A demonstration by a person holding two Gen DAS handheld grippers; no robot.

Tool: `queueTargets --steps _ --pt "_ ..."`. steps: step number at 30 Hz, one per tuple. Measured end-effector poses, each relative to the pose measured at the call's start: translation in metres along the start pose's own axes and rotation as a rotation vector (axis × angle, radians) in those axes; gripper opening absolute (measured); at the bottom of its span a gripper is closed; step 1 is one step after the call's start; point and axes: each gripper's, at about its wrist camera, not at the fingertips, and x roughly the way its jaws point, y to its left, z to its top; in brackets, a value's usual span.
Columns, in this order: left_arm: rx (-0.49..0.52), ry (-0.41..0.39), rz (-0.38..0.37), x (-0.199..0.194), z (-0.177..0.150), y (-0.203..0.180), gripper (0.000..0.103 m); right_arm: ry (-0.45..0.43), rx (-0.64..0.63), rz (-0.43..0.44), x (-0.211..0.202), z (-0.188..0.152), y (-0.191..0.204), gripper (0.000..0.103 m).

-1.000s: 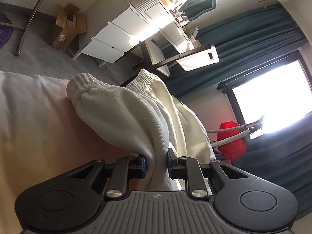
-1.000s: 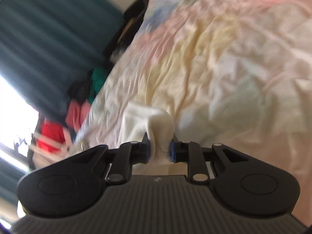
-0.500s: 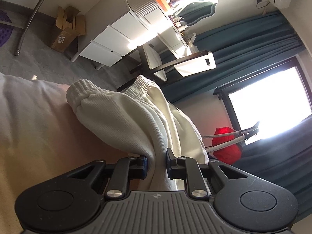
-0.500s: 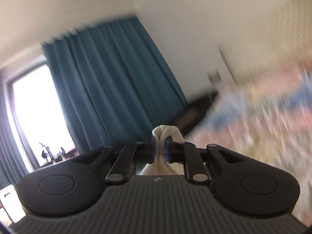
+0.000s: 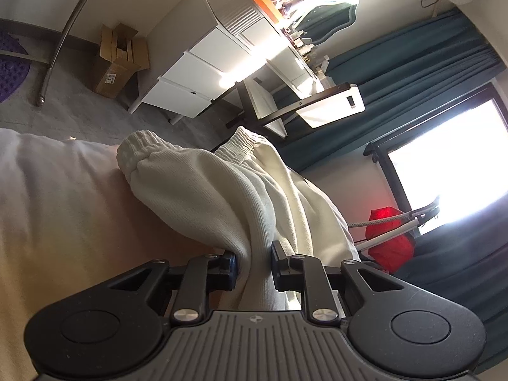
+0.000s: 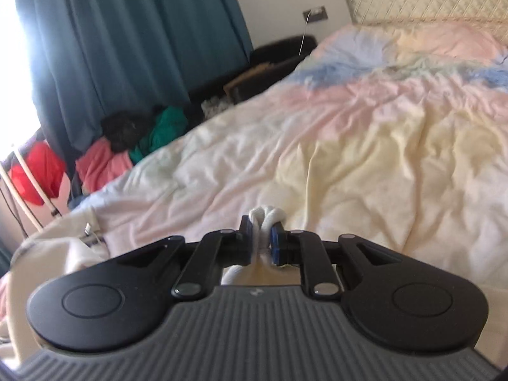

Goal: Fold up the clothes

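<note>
Here, left gripper: clamps cream sweatpants, cuffs visible.
Right gripper: fingers easing apart, still pinching cloth above the bed.

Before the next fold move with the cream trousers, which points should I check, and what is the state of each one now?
1. Left gripper holds the cream trousers: ok, cloth is pinched though the jaws are opening a little.
2. Right gripper holds cloth: ok, a white bunch sits between its jaws, which are also opening.
3. Both cuffs visible and side by side: ok.
4. Trousers spread flat: not ok, they hang bunched.
5. Free space on the bedcover: ok.
6. Waistband position: cannot tell.
</note>
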Motion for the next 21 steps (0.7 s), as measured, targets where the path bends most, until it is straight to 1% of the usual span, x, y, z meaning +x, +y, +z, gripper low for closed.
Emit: queueTargets --steps 1,2,3,5,6,7,8,9,11,13,15,17,19,21 --pt "-0.001 0.004 0.004 0.001 -0.001 0.000 0.023 0.012 0.016 0.015 0.003 -0.001 -0.002 0.021" --pt "-0.002 0.008 0.008 0.003 -0.001 0.001 0.024 0.021 0.028 0.030 0.001 -0.003 -0.001 0.029" --pt "-0.004 0.012 0.012 0.004 -0.002 0.001 0.026 0.031 0.036 0.044 -0.001 -0.006 -0.001 0.033" --pt "-0.006 0.020 0.019 0.007 -0.002 0.002 0.027 0.052 0.059 0.085 -0.008 -0.010 -0.003 0.056" --pt "-0.004 0.026 0.023 0.008 -0.002 0.002 0.027 0.063 0.074 0.115 -0.013 -0.011 -0.005 0.063" --pt "-0.003 0.033 0.026 0.008 -0.002 0.003 0.027 0.069 0.082 0.138 -0.020 -0.013 -0.005 0.072" --pt "0.001 0.039 0.030 0.008 -0.002 0.003 0.028 0.070 0.079 0.152 -0.029 -0.011 -0.005 0.074" --pt "0.017 0.044 0.034 0.008 -0.002 0.002 0.032 0.069 0.071 0.161 -0.041 -0.009 -0.005 0.074" --pt "0.048 0.055 0.041 0.007 -0.003 -0.001 0.033 0.064 0.056 0.177 -0.066 -0.002 -0.007 0.073" --pt "0.050 0.068 0.044 0.006 -0.004 -0.001 0.036 0.046 0.056 0.154 -0.092 0.006 -0.012 0.073" --pt "0.026 0.089 0.042 0.004 -0.004 0.003 0.040 0.026 0.087 0.114 -0.117 0.014 -0.023 0.073" --pt "-0.015 0.104 0.021 0.001 -0.004 0.010 0.042 0.029 0.137 0.091 -0.136 0.020 -0.040 0.073" --pt "-0.050 0.123 0.020 -0.002 -0.004 0.017 0.042 0.047 0.203 0.072 -0.151 0.021 -0.062 0.074" --pt "-0.076 0.142 0.015 -0.005 -0.004 0.022 0.043 0.100 0.267 0.048 -0.155 0.019 -0.083 0.074"
